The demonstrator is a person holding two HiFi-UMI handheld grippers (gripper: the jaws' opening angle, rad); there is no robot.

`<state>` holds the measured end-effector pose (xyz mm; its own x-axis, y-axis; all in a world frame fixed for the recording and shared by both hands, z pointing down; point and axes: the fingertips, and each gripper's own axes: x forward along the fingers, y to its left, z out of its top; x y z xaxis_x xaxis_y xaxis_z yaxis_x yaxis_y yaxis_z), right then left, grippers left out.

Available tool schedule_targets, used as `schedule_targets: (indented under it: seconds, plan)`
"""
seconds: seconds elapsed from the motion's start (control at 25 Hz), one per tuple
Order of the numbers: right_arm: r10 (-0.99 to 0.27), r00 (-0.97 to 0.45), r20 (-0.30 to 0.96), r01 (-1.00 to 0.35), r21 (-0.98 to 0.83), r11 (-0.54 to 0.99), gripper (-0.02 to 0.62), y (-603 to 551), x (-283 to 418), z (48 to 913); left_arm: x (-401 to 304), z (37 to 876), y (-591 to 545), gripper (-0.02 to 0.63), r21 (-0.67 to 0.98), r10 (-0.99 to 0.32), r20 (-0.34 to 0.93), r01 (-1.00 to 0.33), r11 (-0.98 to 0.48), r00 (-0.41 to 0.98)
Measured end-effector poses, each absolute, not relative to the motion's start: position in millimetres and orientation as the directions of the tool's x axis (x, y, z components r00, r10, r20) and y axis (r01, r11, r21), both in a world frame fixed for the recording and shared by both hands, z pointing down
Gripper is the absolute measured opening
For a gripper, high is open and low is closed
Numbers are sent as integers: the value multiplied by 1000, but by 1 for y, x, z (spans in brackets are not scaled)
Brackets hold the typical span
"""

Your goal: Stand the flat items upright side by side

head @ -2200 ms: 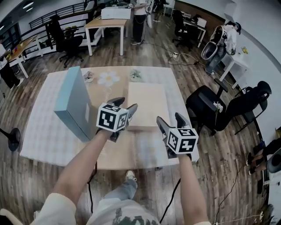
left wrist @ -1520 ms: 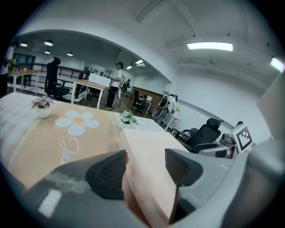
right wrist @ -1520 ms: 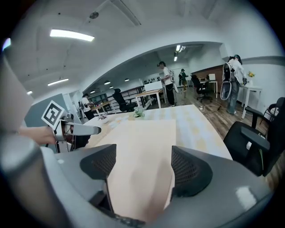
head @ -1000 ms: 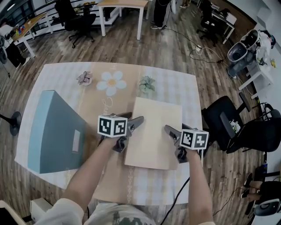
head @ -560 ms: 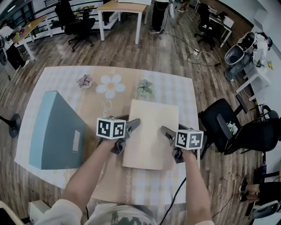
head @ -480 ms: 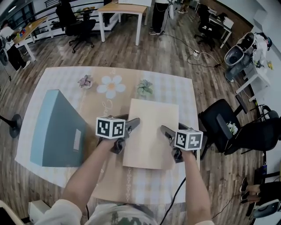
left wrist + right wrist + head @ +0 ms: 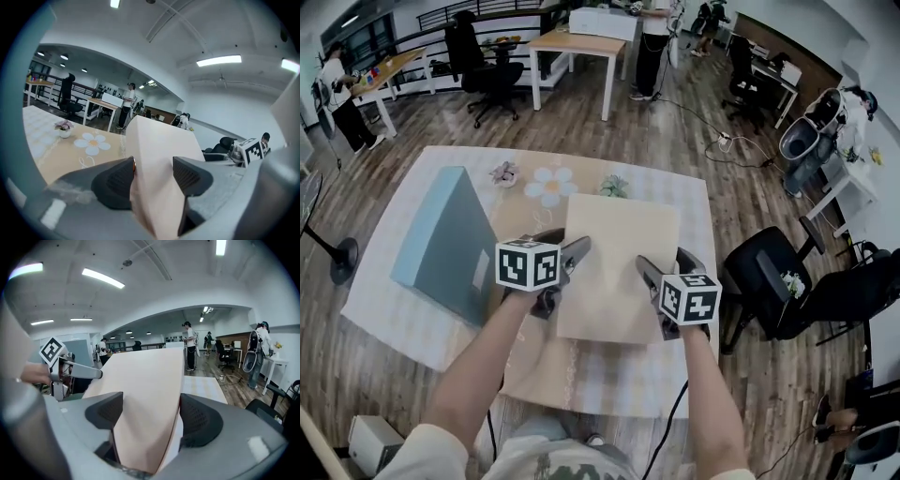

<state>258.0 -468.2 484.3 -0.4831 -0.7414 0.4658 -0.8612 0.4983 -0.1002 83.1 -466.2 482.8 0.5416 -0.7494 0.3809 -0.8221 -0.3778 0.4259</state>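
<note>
A flat beige box lies in the middle of the table, and I hold it from both long sides. My left gripper straddles its left edge, and my right gripper its right edge. In the left gripper view the box fills the gap of the left gripper, with both pads against it while the jaws are closing. The right gripper view shows the same: the box sits in the right gripper, pads touching, jaws closing. A blue-grey box stands upright at the left.
The table has a checked cloth and a tan runner with a flower print. Two small potted plants stand behind the boxes. A black office chair is close to the table's right edge.
Both grippers went from the beige box's near end to its two long sides and have stayed there. The head view has shifted. The blue-grey box has stayed upright.
</note>
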Motion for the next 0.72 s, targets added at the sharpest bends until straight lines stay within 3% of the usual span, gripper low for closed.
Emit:
schedule_targets:
  seconds: [0.32,0.72]
  plan:
    - [-797,-499,339,-846,9,533,359,-417,243,435,67,423,-406,270,294,-832,335,-888,-354,442]
    - [-788,-533,308,-814,70,577,310,-343,256,417,80,402,-319,270,178,-877,335,-937,-300,345]
